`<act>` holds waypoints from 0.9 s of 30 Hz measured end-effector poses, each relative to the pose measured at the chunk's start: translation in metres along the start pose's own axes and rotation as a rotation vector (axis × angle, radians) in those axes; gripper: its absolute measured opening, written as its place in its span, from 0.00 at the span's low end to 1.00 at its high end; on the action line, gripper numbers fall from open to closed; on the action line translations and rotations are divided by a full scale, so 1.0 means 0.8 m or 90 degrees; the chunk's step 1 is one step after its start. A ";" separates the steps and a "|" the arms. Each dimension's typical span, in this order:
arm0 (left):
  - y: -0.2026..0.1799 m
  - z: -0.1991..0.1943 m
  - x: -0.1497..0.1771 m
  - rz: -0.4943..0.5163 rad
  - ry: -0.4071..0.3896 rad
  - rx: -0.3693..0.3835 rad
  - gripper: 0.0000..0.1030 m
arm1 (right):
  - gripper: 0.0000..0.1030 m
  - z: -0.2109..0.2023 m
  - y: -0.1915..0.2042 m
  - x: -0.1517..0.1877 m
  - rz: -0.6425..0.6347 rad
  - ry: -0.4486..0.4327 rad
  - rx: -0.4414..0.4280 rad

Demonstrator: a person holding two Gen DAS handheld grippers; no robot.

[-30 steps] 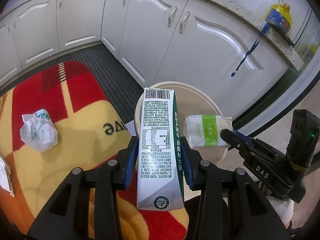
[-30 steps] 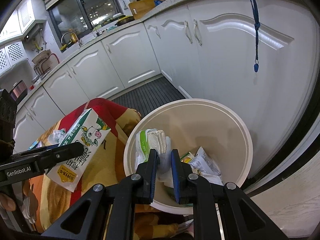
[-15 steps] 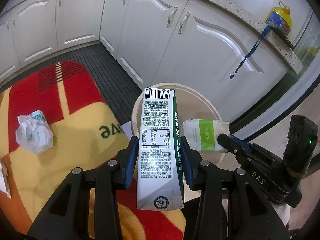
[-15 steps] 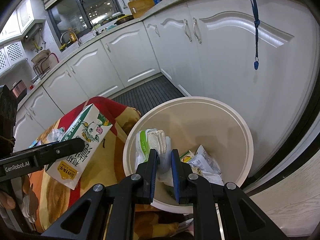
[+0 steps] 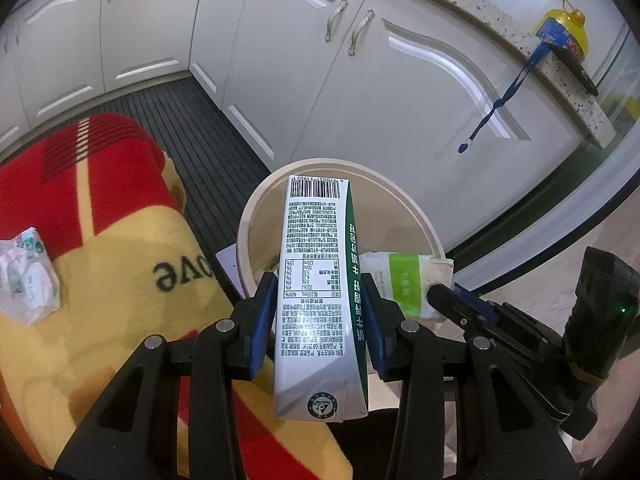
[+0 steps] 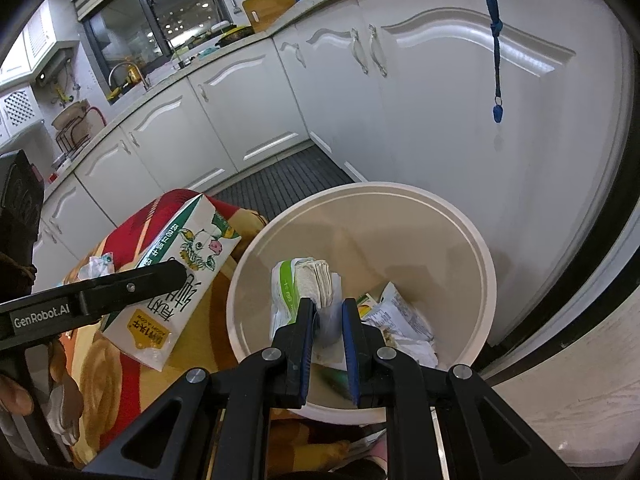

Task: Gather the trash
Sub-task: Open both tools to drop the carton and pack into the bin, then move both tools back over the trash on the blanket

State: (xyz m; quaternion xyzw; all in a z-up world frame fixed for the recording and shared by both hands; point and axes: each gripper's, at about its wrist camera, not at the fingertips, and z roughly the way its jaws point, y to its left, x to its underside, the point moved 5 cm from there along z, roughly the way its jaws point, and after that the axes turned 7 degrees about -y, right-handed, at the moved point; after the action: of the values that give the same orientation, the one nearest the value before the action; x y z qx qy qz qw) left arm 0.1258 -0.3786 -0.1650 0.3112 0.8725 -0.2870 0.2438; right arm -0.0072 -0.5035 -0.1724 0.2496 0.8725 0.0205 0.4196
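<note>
My left gripper [image 5: 320, 300] is shut on a white and green milk carton [image 5: 318, 280], held lengthwise with its far end over the rim of the cream trash bin [image 5: 416, 208]. The carton also shows in the right wrist view [image 6: 176, 280]. My right gripper [image 6: 325, 320] is shut on a green and white tissue pack [image 6: 304, 284] and holds it over the bin [image 6: 480, 264], which has wrappers [image 6: 400, 320] inside. The pack and the right gripper show in the left wrist view [image 5: 400, 280].
A red and yellow blanket [image 5: 100, 280] lies left of the bin with a crumpled white wrapper [image 5: 28, 276] on it. White kitchen cabinets [image 5: 400, 80] stand close behind the bin. A blue lanyard [image 6: 494, 40] hangs from the counter.
Both grippers have moved slightly closer to the bin with their loads. The carton's far end now reaches further over the bin's rim.
</note>
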 end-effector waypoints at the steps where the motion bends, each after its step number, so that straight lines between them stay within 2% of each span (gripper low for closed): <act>1: 0.000 0.002 0.000 -0.001 0.002 -0.001 0.37 | 0.13 0.001 -0.002 0.000 0.001 0.001 0.001; 8: 0.003 0.016 0.002 -0.010 0.013 -0.007 0.39 | 0.13 0.006 -0.007 0.001 -0.005 0.008 0.024; 10: 0.003 0.016 0.003 -0.013 0.013 -0.005 0.49 | 0.13 0.009 -0.008 0.002 -0.009 0.014 0.039; 12: 0.003 0.013 0.003 -0.014 0.008 -0.001 0.53 | 0.13 0.012 -0.008 0.002 -0.015 0.015 0.049; 20: 0.004 -0.004 0.003 -0.005 -0.007 -0.003 0.54 | 0.27 0.011 -0.009 0.002 -0.010 0.014 0.055; 27: 0.009 -0.026 0.005 0.008 -0.028 -0.013 0.54 | 0.28 0.008 0.007 0.002 -0.020 0.011 0.050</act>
State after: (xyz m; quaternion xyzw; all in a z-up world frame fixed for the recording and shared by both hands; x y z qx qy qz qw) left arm 0.1226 -0.3590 -0.1552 0.3081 0.8679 -0.2831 0.2678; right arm -0.0014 -0.4991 -0.1763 0.2519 0.8800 -0.0184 0.4022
